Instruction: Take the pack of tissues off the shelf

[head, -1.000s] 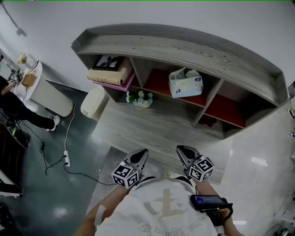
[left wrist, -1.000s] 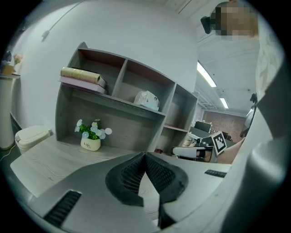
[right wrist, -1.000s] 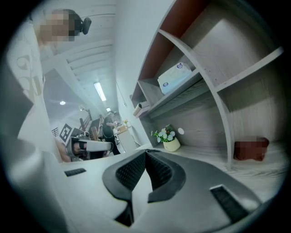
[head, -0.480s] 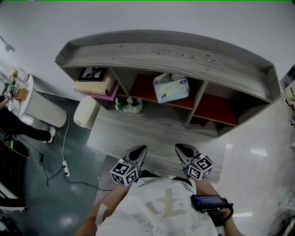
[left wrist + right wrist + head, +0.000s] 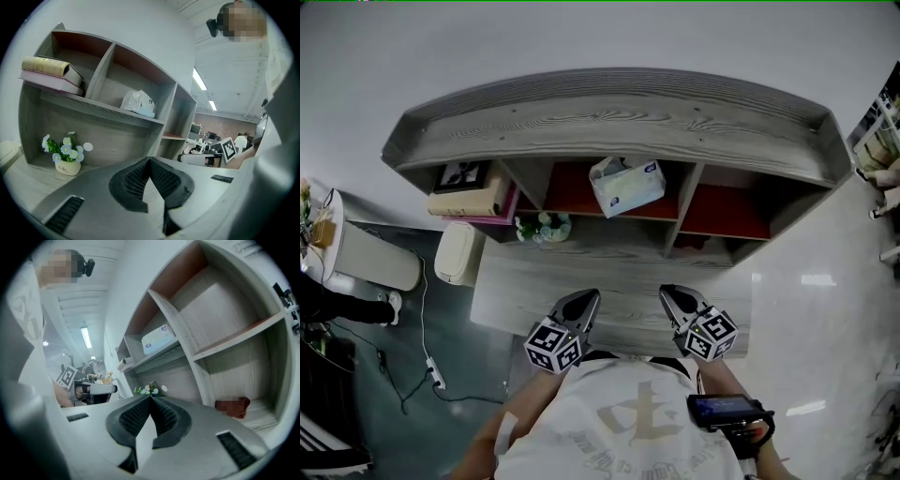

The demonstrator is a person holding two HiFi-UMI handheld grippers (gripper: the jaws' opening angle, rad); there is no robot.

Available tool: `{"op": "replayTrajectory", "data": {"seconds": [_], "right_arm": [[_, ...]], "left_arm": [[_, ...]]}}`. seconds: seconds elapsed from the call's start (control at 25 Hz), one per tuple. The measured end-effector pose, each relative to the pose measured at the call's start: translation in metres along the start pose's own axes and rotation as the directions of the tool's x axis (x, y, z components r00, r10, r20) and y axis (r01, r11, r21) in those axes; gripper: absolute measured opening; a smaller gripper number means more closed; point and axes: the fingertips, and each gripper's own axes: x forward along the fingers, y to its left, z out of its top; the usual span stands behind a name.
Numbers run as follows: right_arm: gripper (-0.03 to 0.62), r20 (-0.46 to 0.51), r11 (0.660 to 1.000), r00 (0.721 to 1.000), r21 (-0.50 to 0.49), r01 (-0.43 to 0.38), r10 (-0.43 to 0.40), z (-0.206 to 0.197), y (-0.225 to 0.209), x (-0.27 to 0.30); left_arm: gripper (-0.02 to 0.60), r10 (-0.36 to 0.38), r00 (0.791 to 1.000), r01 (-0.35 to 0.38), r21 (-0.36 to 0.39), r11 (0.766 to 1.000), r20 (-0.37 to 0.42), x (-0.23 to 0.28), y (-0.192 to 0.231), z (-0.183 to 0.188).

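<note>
The white pack of tissues (image 5: 626, 185) sits on the red upper shelf in the middle compartment of the grey wooden shelf unit (image 5: 609, 117). It also shows in the left gripper view, pack of tissues (image 5: 138, 103), and in the right gripper view, pack of tissues (image 5: 157, 339). My left gripper (image 5: 581, 302) and right gripper (image 5: 673, 298) are held close to my body over the low wooden ledge, well short of the pack. Both are shut with nothing between the jaws, as seen at left gripper (image 5: 150, 161) and right gripper (image 5: 150, 399).
Books (image 5: 469, 200) lie in the left compartment, a small flower pot (image 5: 542, 226) stands below them on the ledge (image 5: 525, 291). A brown object (image 5: 233, 406) lies in the lower right compartment. A white bin (image 5: 456, 253) and a floor cable (image 5: 422, 319) are at the left.
The view has swung so the shelf sits more centred and the pack has shifted left in the head view. Both grippers stay shut and near my body.
</note>
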Motion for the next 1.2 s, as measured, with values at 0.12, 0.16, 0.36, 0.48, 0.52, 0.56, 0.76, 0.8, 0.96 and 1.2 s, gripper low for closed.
{"op": "replayTrajectory", "data": {"seconds": [0.12,0.16,0.36,0.48,0.52,0.56,0.76,0.8,0.96,1.2], "right_arm": [[0.005,0.009,0.999,0.999,-0.004,0.038,-0.038,0.004,-0.002,-0.001],[0.005,0.013,0.999,0.999,-0.005,0.051,-0.050,0.005,-0.003,-0.001],[0.005,0.023,0.996,0.996,-0.012,0.088,-0.087,0.012,-0.002,0.003],[0.005,0.026,0.995,0.995,-0.019,0.095,-0.095,0.015,0.000,0.008],[0.005,0.028,0.995,0.995,-0.021,0.098,-0.097,0.015,0.000,0.009],[0.005,0.029,0.995,0.995,-0.021,0.100,-0.099,0.015,0.001,0.011],[0.005,0.032,0.995,0.994,-0.016,0.103,-0.103,0.015,0.003,0.017],[0.005,0.033,0.995,0.994,-0.016,0.102,-0.101,0.015,0.004,0.018],[0.005,0.040,0.995,0.994,-0.014,0.099,-0.098,0.016,0.005,0.022],[0.005,0.049,0.995,0.994,-0.013,0.103,-0.102,0.018,0.003,0.022]], "left_arm": [[0.011,-0.016,1.000,0.016,0.011,1.000,0.000,0.003,0.006,0.005],[0.011,-0.018,1.000,0.018,0.017,1.000,-0.001,0.004,0.008,0.007],[0.011,-0.034,0.999,0.033,0.034,0.999,0.008,0.008,0.019,0.020],[0.011,-0.045,0.999,0.044,0.044,0.998,0.021,0.010,0.022,0.031],[0.011,-0.048,0.999,0.047,0.049,0.998,0.026,0.011,0.024,0.035],[0.012,-0.049,0.998,0.048,0.054,0.997,0.031,0.012,0.025,0.038],[0.067,-0.036,0.999,0.033,0.078,0.996,0.038,0.018,0.032,0.055],[0.077,-0.033,0.999,0.030,0.083,0.996,0.038,0.019,0.032,0.059],[0.129,-0.029,0.999,0.025,0.091,0.996,0.045,0.022,0.033,0.072],[0.173,-0.042,0.998,0.037,0.100,0.994,0.050,0.027,0.030,0.087]]}}
